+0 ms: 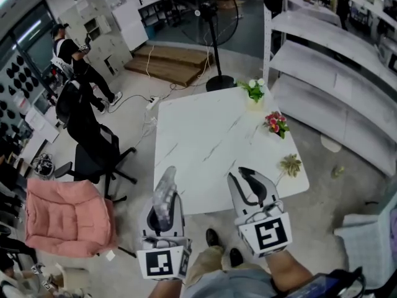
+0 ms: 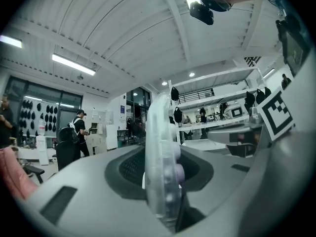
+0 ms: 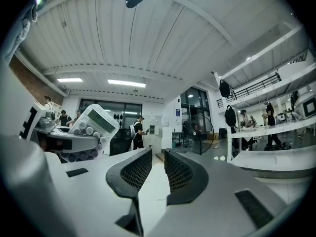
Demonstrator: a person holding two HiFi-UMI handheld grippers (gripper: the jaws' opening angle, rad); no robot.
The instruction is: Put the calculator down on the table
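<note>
The calculator [image 1: 164,196] is pale and translucent with round keys, and it stands edge-on between the jaws of my left gripper [image 1: 165,182], which is shut on it just short of the white marble table [image 1: 205,135]. In the left gripper view the calculator [image 2: 159,127] fills the gap of the left gripper [image 2: 161,154], with both pads against it. My right gripper [image 1: 242,176] hovers over the table's near edge. In the right gripper view the right gripper [image 3: 158,158] shows a narrow gap with nothing in it. That view also catches the calculator [image 3: 92,124] to its left.
On the table's right side are a small pot of green and white flowers [image 1: 254,90], a pink bouquet [image 1: 276,124] and a dried sprig [image 1: 289,164]. A black office chair [image 1: 93,148] and a pink cushioned seat [image 1: 68,216] stand left. A fan [image 1: 217,42] and white shelves [image 1: 335,73] lie beyond.
</note>
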